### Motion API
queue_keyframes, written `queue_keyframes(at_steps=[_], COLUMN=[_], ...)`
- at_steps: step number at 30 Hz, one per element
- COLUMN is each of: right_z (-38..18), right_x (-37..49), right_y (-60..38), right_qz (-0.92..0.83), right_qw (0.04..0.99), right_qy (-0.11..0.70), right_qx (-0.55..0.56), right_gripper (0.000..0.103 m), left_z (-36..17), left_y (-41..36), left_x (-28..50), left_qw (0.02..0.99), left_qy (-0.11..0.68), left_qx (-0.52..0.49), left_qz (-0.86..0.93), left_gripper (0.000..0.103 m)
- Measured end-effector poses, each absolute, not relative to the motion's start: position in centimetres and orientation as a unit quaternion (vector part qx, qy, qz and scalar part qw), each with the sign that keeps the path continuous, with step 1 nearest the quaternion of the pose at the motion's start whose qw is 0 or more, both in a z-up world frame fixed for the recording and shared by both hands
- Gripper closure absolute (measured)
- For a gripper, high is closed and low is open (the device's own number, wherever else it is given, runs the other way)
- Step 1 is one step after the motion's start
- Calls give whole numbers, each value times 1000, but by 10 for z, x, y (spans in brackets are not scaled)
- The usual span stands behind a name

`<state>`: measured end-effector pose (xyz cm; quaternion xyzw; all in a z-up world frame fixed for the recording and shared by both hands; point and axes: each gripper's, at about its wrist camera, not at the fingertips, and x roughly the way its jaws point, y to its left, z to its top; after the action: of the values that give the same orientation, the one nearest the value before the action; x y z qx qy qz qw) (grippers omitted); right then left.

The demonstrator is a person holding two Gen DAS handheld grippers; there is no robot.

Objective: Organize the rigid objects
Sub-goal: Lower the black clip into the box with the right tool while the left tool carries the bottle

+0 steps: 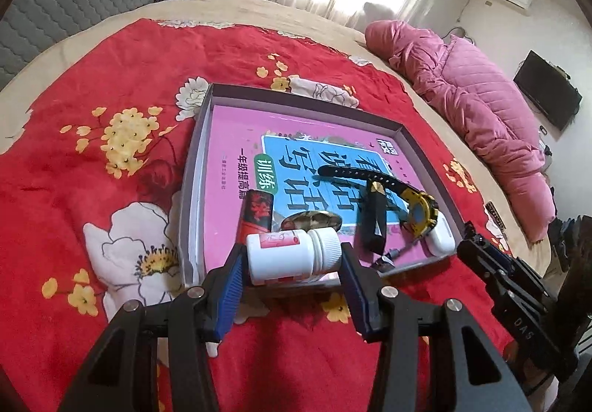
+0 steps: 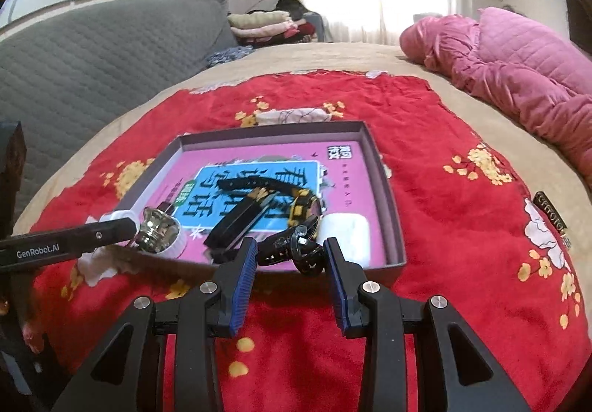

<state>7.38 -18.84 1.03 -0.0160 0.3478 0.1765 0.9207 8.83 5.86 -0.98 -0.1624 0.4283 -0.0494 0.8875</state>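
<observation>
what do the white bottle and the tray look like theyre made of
White bottle, held between the jaws of the left gripper: probably plastic, going by its smooth opaque body with a soft sheen, ribbed screw cap and paper-looking label. Tray: likely cardboard, with thin, straight, matt grey-purple walls folded at the corners; it could be thin plastic, the look leaves that open.

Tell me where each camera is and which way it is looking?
Left wrist: sits on the left hand-held gripper, looking forward and down at the tray on the red blanket; its fingers clamp a white bottle, and the right hand-held gripper shows at the right edge.
Right wrist: sits on the right hand-held gripper, facing the same tray from its near side; its fingers grip a small black object, and the left gripper's finger pokes in from the left.
Both share: tray, book, watch, pink coat.
</observation>
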Motion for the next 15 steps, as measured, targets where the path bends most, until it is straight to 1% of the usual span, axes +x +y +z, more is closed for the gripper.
queue_keyframes(at_steps=[4, 15], right_z=[8, -5], right_x=[79, 91], right_y=[-190, -184], right_qz=[174, 171], right_qw=[920, 915], right_qy=[350, 363], right_qx=[-14, -34], right_gripper=[65, 65], left_z=[-17, -21], left_y=[58, 51], left_x=[93, 92], left_qw=[884, 889], left_qy=[439, 439], left_qx=[-155, -121], left_qz=[-46, -49], left_gripper=[55, 55])
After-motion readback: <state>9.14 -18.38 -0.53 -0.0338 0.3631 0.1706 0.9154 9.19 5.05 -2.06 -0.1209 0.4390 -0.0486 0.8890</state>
